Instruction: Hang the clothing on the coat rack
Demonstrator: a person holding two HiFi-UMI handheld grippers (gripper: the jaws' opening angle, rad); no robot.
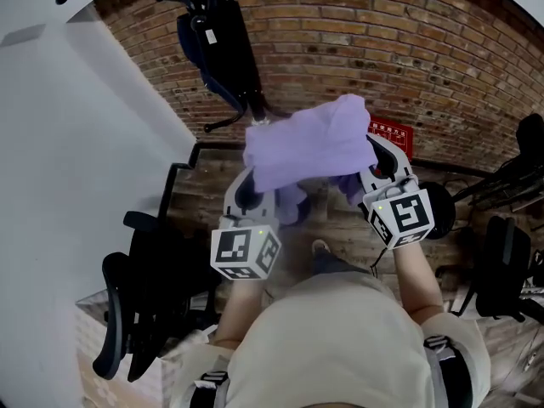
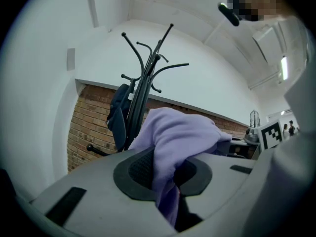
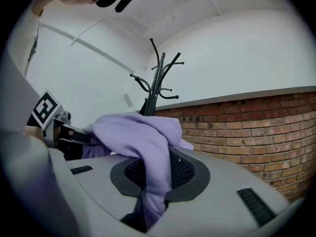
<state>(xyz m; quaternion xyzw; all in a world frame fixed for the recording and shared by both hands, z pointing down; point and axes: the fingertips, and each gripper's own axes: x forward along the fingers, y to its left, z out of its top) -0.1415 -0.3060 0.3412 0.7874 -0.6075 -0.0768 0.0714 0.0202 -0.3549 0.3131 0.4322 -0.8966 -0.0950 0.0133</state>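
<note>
Clothing (image 1: pixel 310 147), soft and purple, is being held up in the air by two grippers. The left gripper (image 1: pixel 252 189) is squeezing one side of the clothing, and a fold of purple is sticking down between its jaws. The right gripper (image 1: pixel 372 167) is squeezing the other side the same way, with the cloth pinched tight between its jaws. The clothing is bunching up in a lump between the two grippers and drooping a little under them.

The coat rack (image 1: pixel 228 45) is standing just behind the clothing, close to the left gripper. It is black and thin, and its hooks are curling out near the top. The clothing is not hanging on the rack; only the grippers are holding it. A dark blue thing (image 1: pixel 197 53) is already hanging on the coat rack, below the top hooks.

A brick wall (image 1: pixel 399 49) is running along behind the rack, and a white wall (image 1: pixel 76 126) is rising on the left. A red sign (image 1: pixel 393 134) is peeking out beside the right gripper. A black chair (image 1: pixel 140 287) is sitting on the floor at the left. The person is wearing a cream top (image 1: pixel 340 355).
</note>
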